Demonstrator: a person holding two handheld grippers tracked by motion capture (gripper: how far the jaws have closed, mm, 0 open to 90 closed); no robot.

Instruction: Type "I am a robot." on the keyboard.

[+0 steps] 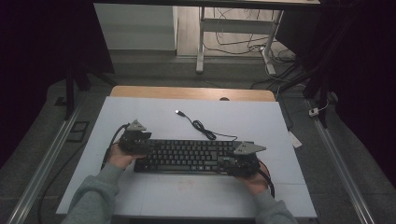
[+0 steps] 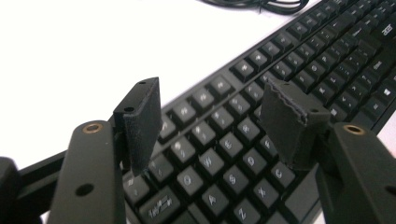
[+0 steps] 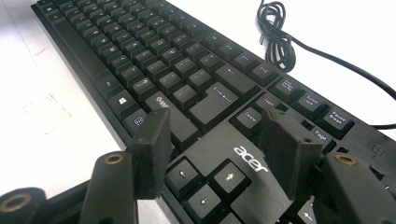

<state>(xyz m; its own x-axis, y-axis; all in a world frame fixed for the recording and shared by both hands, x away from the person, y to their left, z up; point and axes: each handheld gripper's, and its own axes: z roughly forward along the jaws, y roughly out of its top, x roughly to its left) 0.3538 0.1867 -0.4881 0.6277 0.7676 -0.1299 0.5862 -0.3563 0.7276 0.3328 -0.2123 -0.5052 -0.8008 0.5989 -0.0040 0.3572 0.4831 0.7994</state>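
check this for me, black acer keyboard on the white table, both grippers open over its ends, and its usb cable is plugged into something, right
Not quite. The high view shows the cable lying loose on the white table, its USB plug free. The rest holds: black Acer keyboard, left gripper and right gripper open over its ends.

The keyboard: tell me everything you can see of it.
The keyboard is black, looks plastic, full-size, with white-lettered keys and an "acer" mark above its arrow keys. It lies flat on the white table, long side towards the person. Its black cable trails behind, partly coiled. The left gripper and right gripper sit open over its two ends.
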